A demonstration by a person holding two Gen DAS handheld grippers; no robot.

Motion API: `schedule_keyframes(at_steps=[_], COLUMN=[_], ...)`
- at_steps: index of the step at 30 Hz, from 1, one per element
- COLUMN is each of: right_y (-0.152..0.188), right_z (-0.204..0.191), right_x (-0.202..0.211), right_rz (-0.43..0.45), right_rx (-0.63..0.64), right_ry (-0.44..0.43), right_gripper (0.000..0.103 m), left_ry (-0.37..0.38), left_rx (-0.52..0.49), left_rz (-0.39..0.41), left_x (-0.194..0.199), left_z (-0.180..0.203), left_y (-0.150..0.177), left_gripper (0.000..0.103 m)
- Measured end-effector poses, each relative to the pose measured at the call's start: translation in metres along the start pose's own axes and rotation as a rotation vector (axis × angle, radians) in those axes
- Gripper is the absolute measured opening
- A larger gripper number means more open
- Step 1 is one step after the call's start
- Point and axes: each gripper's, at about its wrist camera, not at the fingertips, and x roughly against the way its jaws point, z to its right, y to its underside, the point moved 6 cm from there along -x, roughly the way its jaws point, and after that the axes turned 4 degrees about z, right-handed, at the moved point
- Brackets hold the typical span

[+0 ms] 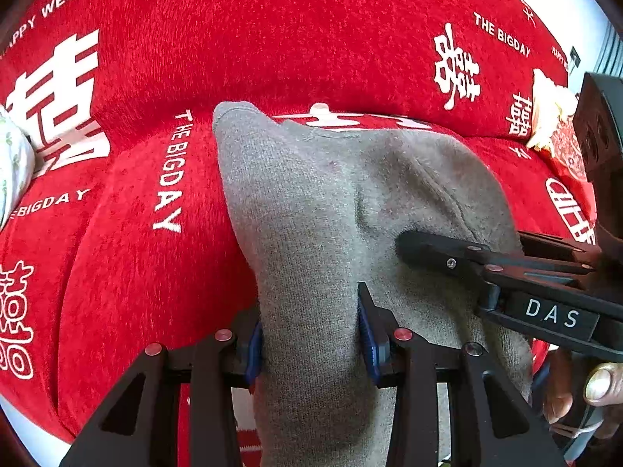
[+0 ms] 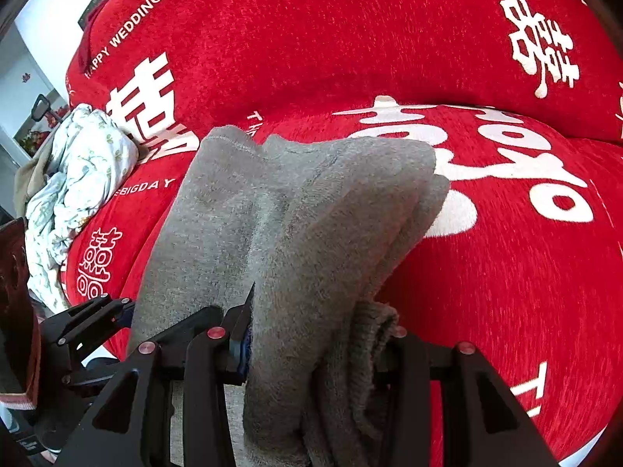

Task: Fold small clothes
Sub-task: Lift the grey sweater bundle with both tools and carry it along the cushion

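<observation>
Bunched between blue-padded black jaws, the grey knitted fleece garment [image 1: 311,202] is clamped by the left gripper [image 1: 311,346] along one edge and by the right gripper [image 2: 319,346] along the other, where several folded layers are pinched. It hangs over a red plush sofa cover with white lettering [image 1: 272,39]. A crumpled white floral cloth [image 2: 78,163] lies well apart on the seat.

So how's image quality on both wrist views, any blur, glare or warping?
Left wrist view: sharp, evenly lit, the red sofa cover bowed by fisheye, dark corners. Right wrist view: sharp on the grey garment, the white wall at upper left bright, nearly washed out.
</observation>
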Motion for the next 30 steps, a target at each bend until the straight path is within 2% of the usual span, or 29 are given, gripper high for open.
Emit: schedule_keyframes(at_steps=[13, 20, 30], right_y=[0.035, 0.042, 0.044], right_z=[-0.007, -0.013, -0.019], right_x=[0.014, 0.016, 0.03], right_rz=[0.007, 0.021, 0.033], right_rx=[-0.001, 0.029, 0.005], right_ry=[-0.014, 0.001, -0.05], right_gripper=[0.044, 0.044, 0.044], left_ry=[-0.004, -0.002, 0.015], left_rx=[-0.005, 0.004, 0.013], left_rz=[-0.019, -0.021, 0.01], left_x=[0.009, 0.011, 0.032], left_z=[0.004, 0.003, 0.001], left_y=[0.036, 0.041, 0.033], left_gripper=[0.042, 0.042, 0.041])
